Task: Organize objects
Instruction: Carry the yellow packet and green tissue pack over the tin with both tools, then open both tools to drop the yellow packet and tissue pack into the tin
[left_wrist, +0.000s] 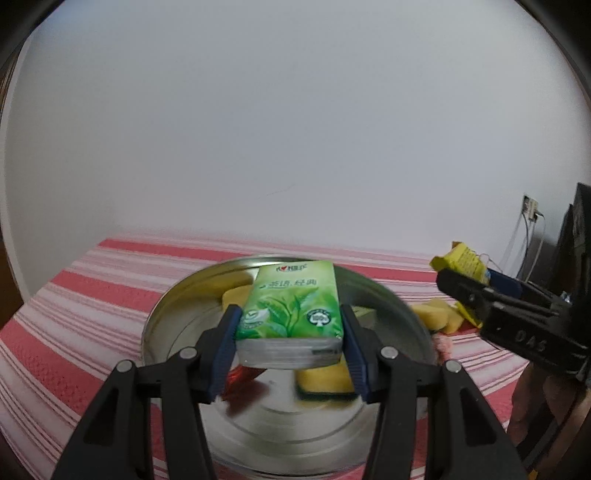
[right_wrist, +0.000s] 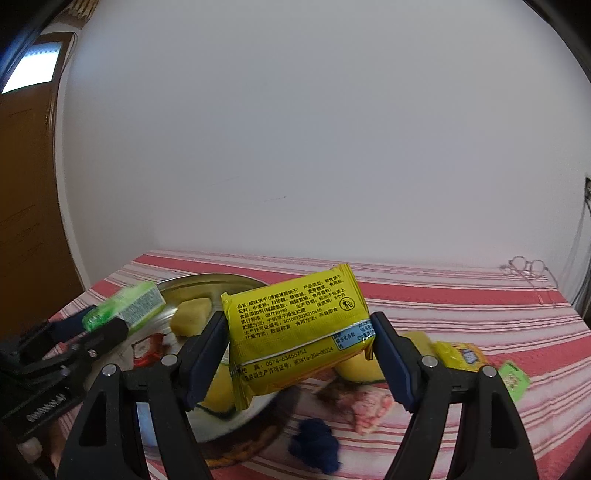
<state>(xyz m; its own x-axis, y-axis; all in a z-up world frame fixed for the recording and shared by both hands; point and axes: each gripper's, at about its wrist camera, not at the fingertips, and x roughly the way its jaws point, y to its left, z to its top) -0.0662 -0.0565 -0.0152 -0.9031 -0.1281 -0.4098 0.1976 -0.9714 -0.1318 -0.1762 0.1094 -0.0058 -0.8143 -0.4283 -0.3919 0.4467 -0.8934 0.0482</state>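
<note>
My left gripper (left_wrist: 291, 334) is shut on a green tissue pack (left_wrist: 291, 302), held above a round metal tray (left_wrist: 177, 317). Inside the tray lie yellow sponges (left_wrist: 325, 380) and a red packet (left_wrist: 240, 376). My right gripper (right_wrist: 299, 350) is shut on a yellow biscuit packet (right_wrist: 295, 328), raised over the tray's right rim (right_wrist: 207, 278). The right wrist view shows the left gripper (right_wrist: 96, 325) with the tissue pack (right_wrist: 138, 304) at the left. In the left wrist view the right gripper (left_wrist: 476, 284) with the biscuit packet (left_wrist: 460, 260) appears at the right.
A red and white striped cloth (right_wrist: 461, 306) covers the table, which meets a white wall. On the cloth right of the tray lie a yellow sponge (right_wrist: 417, 339), a small yellow packet (right_wrist: 461, 356), a green packet (right_wrist: 513, 380), a pink item (right_wrist: 369, 406), a dark blue cloth lump (right_wrist: 317, 443) and glasses (right_wrist: 528, 267).
</note>
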